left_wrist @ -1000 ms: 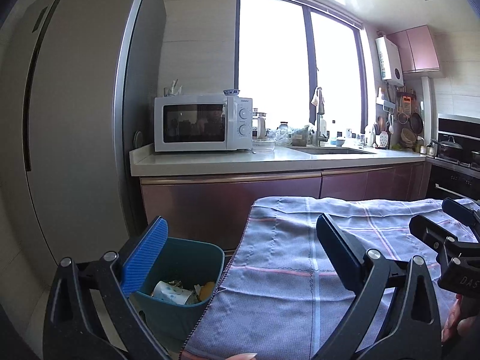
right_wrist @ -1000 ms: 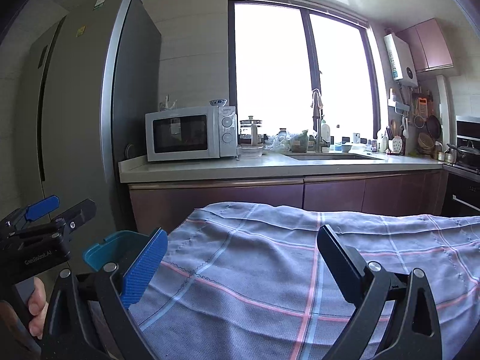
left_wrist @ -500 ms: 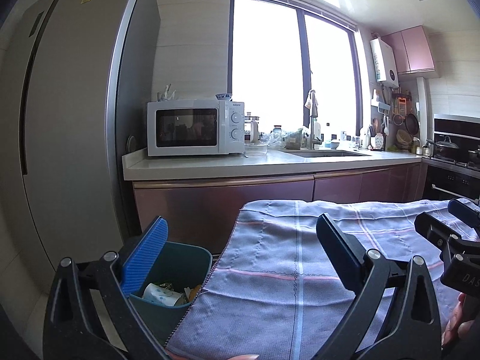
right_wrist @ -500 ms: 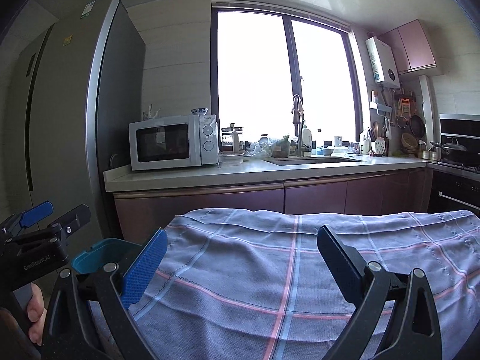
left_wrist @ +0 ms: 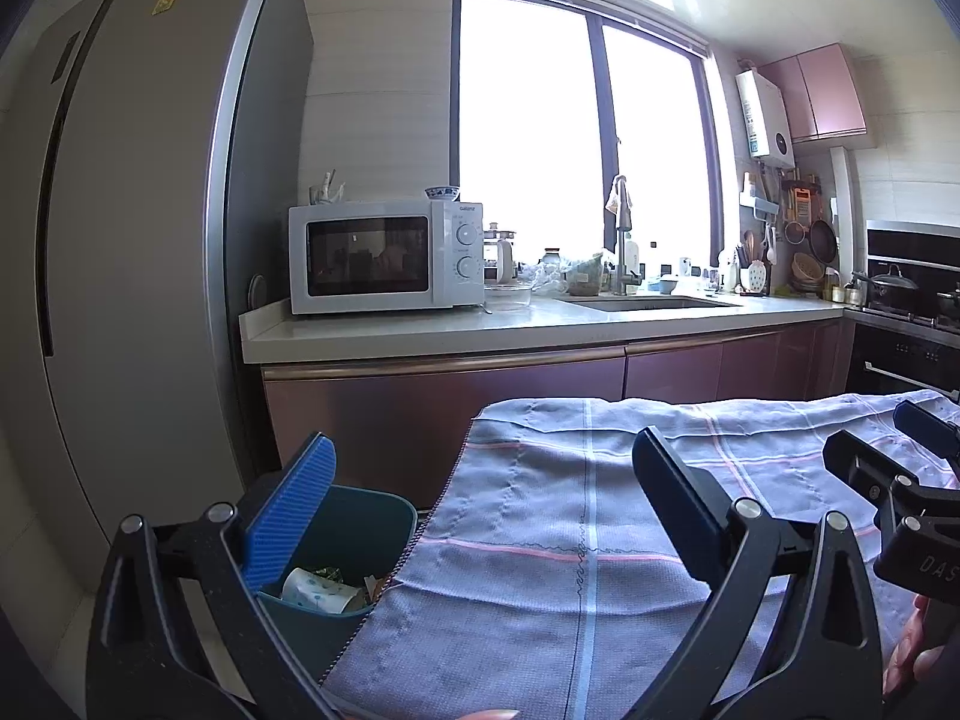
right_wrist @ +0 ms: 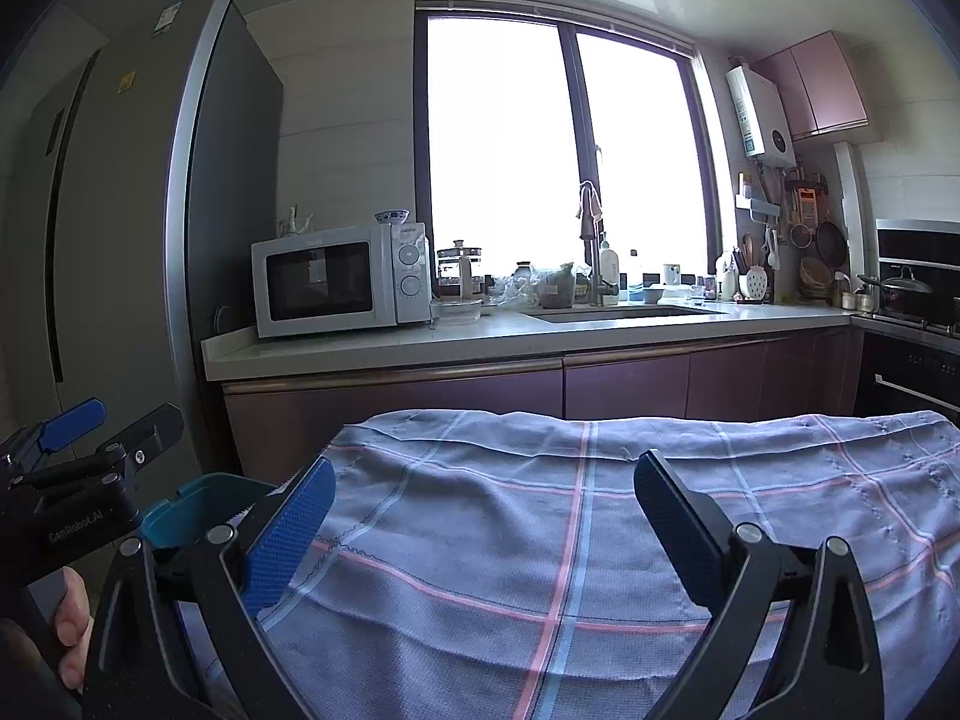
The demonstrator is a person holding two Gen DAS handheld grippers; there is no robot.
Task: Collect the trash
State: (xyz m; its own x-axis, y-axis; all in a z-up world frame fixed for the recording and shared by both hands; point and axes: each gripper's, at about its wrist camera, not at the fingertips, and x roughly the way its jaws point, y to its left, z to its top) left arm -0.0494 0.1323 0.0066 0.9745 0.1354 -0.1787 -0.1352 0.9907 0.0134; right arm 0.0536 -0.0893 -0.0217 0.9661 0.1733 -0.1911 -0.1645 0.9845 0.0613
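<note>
Paper cup (left_wrist: 315, 591) in bin (left_wrist: 360, 516) below left tongs (left_wrist: 480, 504): light, crushable; pinch rim gently. Both tongs, right (right_wrist: 480, 510) included, apart, empty.

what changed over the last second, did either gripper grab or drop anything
Nothing was grabbed or released. Both cameras drew back and tipped up a little, so the teal bin and counter sit lower in view. The left gripper and right gripper stayed open and empty over the checked cloth; the trash stayed in the bin.

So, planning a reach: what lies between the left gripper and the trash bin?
Nothing: left gripper hangs open, bin just past its left finger; left wrist view.
</note>
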